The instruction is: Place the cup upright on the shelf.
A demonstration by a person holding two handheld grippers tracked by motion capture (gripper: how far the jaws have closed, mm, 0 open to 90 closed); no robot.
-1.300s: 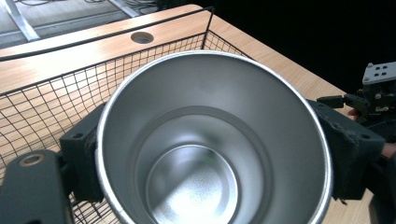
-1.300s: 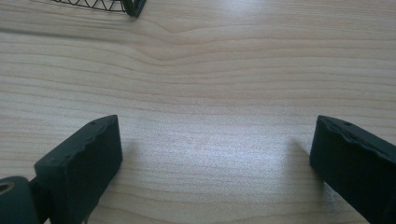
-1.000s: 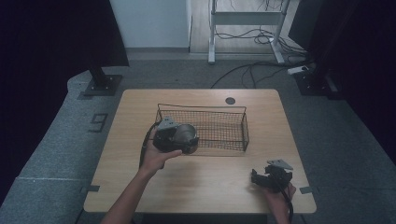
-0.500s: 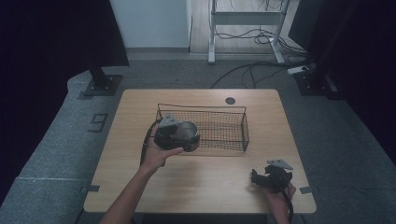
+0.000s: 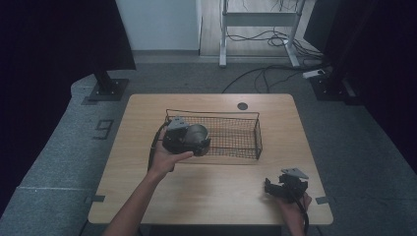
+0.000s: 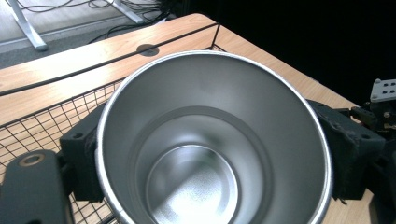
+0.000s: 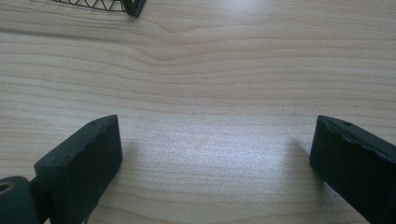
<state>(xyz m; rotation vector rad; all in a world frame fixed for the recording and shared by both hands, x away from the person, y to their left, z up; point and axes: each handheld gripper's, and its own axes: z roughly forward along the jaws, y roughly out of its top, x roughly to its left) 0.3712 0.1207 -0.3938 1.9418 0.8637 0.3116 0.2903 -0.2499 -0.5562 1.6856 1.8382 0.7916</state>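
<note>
At the wire basket's (image 5: 231,135) left end, on the pale wooden table (image 5: 147,128), the person's left forearm reaches forward, and the left gripper (image 5: 184,137) clamps a round steel cup (image 6: 210,140) between its black jaws, above the mesh. Its inside is smooth, brushed and empty. Well apart from the basket, near the table's front right corner, the right gripper (image 7: 215,154) rests low with jaws spread wide over bare woodgrain.
</note>
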